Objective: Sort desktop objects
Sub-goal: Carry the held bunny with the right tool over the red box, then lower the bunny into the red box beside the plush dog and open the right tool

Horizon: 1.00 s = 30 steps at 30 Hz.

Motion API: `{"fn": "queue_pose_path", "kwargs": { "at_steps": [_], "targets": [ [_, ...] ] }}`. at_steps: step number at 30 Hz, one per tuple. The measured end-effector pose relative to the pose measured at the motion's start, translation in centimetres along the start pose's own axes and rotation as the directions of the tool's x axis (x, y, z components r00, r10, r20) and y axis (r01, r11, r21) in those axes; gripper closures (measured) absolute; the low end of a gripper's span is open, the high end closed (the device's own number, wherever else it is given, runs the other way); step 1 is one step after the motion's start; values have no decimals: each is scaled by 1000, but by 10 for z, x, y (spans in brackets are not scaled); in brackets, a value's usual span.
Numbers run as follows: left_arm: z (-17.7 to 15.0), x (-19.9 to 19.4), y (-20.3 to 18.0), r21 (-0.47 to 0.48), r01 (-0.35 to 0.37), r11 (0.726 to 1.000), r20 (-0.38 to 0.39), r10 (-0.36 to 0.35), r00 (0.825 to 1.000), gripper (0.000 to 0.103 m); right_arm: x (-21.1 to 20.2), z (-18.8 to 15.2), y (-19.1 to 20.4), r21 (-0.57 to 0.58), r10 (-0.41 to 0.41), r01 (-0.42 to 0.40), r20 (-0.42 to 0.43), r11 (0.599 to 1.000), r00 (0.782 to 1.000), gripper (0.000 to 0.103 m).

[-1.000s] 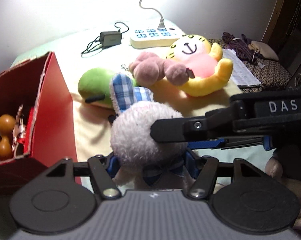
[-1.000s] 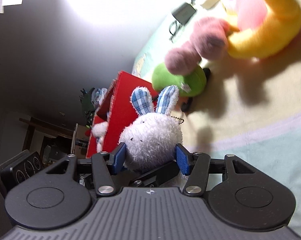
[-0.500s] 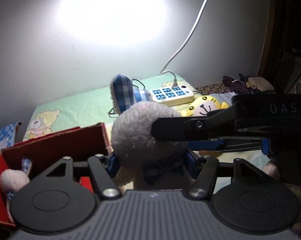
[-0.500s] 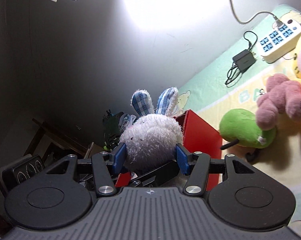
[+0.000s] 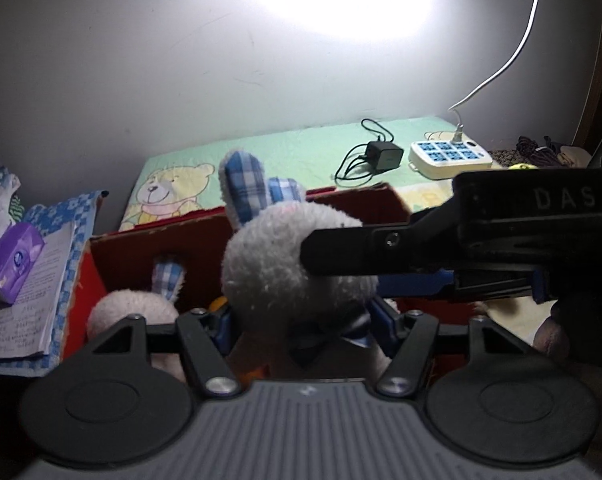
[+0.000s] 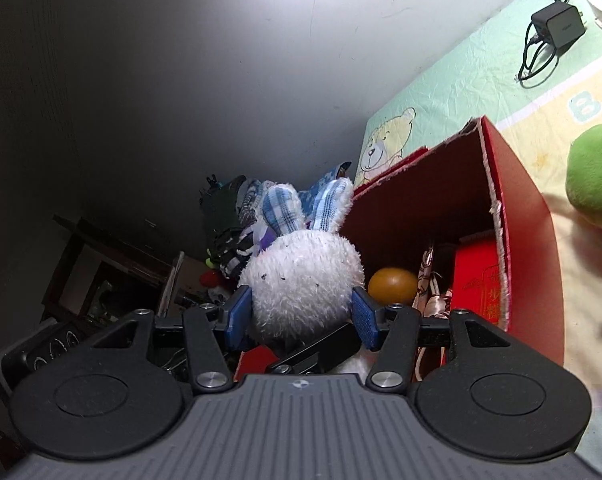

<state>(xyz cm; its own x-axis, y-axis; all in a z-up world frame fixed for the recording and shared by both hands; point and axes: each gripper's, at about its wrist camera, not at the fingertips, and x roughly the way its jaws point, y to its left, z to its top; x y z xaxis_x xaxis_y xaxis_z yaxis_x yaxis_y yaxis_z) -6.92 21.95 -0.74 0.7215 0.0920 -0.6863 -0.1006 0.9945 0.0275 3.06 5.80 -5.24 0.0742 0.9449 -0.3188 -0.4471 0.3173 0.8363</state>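
So both jaws are clamped on the plush bunny [image 6: 301,276]: the right gripper [image 6: 301,318] on its head, the left gripper [image 5: 303,320] at the bow. It's swung off the worktop and now hangs over the red box [image 6: 517,216], ready to drop.

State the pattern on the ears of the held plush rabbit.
Blue and white check on the plush rabbit's ears, clearest in the right wrist view.

Both units match: the left gripper [image 5: 301,320] and right gripper [image 6: 301,320] have ribbed grey housings, black disc-ended linkages, silver screws and blue finger pads [image 6: 364,318].
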Motion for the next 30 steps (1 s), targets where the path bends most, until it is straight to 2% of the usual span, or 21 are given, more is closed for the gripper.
{"fn": "queue_pose_path", "kwargs": {
  "at_steps": [4, 8, 14, 17, 19, 23, 27, 30],
  "targets": [
    [-8, 16, 19, -21, 3, 1000, -54, -4, 999, 37, 22, -5, 0, 19, -39, 40, -40, 999, 998, 46],
    [-18, 24, 33, -6, -30, 1000, -87, 29, 996, 37, 33, -10, 5, 42, -76, 79, -68, 996, 995, 47],
    [-28, 34, 43, 10, -48, 999, -117, 49, 992, 37, 44, -13, 0, 84, -151, 160, -102, 984, 983, 50],
    [-31, 33, 48, 13, -27, 1000, -114, 29, 993, 35, 49, -13, -8, 116, -183, 198, -132, 973, 974, 52],
    [-31, 33, 48, 30, -28, 999, -108, 31, 994, 34, 52, -13, -11, 121, -169, 188, -148, 975, 974, 55],
    [-34, 25, 47, 59, -24, 998, -89, 30, 996, 34, 55, -12, -10, 86, -189, 203, -152, 975, 970, 55],
    [-35, 19, 53, 30, 6, 1000, -79, -4, 997, 34, 57, -11, -19, 120, -164, 185, -168, 975, 972, 54],
    [-34, 24, 54, 18, 11, 1000, -87, -9, 996, 34, 60, -10, -17, 87, -163, 183, -201, 979, 966, 54]
  ]
}}
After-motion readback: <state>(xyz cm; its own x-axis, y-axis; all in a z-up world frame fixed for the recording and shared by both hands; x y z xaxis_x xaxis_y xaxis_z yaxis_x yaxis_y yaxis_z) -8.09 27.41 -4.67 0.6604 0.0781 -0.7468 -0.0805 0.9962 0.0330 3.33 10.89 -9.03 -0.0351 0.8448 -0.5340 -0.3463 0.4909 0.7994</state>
